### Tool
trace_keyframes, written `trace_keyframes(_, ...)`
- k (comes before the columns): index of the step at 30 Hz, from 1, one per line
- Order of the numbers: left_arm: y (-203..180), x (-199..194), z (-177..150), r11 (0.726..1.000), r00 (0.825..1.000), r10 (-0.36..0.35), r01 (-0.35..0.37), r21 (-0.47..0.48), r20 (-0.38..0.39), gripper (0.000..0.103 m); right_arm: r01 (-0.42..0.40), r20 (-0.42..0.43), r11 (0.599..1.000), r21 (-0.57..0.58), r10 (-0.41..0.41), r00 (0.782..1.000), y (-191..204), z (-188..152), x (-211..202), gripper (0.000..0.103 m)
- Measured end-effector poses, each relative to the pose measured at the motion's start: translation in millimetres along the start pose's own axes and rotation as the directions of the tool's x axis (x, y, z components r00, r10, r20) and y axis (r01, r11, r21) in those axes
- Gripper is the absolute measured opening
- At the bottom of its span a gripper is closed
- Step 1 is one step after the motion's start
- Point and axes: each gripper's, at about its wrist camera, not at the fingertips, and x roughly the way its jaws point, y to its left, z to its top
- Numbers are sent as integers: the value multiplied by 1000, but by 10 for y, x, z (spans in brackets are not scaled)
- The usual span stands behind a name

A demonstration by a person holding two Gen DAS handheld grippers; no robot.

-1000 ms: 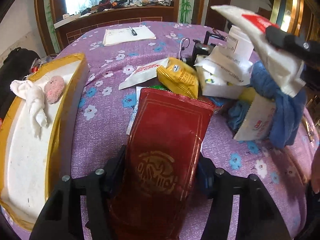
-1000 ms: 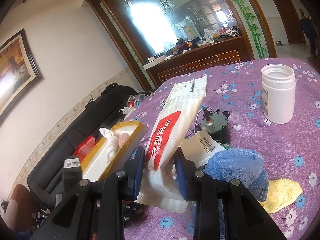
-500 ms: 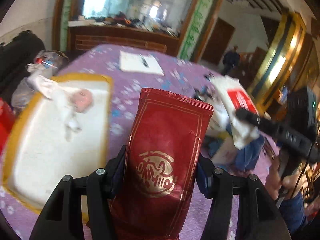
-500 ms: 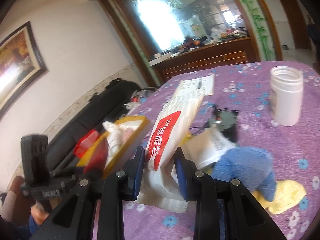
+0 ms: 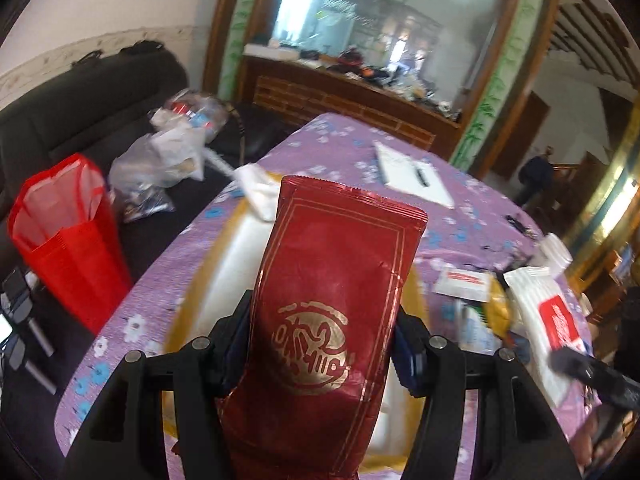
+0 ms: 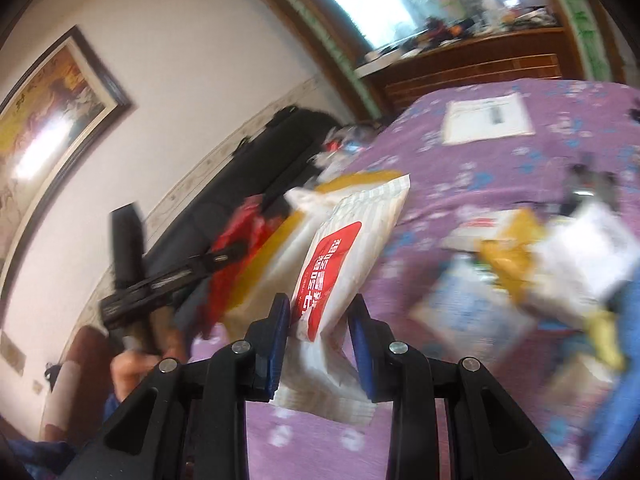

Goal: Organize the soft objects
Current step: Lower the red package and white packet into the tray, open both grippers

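Red pouch (image 5: 332,304): glossy crinkled foil, gold print. White packet (image 6: 344,256): smooth plastic film, faint sheen, matt red label. Tablecloth (image 5: 340,152): matt purple floral cloth. Tray (image 5: 236,248): matt white inside, yellow rim. Red bag (image 5: 68,240): translucent plastic.

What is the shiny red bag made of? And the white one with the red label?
The red bag looks like glossy foil-type plastic: it shines, creases sharply and has a crimped top edge. The white bag looks like thin matte plastic film, crinkled, though blur leaves that open.

1 red pouch (image 5: 332,320), 1 white packet (image 6: 344,256), 1 tray (image 5: 240,240), 1 notepad (image 5: 412,176).
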Motion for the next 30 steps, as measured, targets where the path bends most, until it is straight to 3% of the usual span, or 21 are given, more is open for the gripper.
trace_keyframes(4,198,184,38,999,999,10,-11,-36,-37,60,-9,-35,1000,-7,9,999,255,95,420,34)
trace_keyframes(6,253,271,47,999,999,21,-23,-42,-49,60,36,-47,999,-19,-36,998,333,157,680,34)
trace_keyframes(14,424,541,94,997,995,14,-21,-68,-101,60,103,-137,994,45,-96,986,240,245,1407,34)
trace_keyframes(24,487,685,66,996,990,5,-18,-89,-138,60,164,-178,986,-15,-164,970,271,252,1647,36)
trace_keyframes(30,484,671,79,996,989,-5,-9,-93,-151,65,158,-168,986,-44,-164,972,299,234,1567,54)
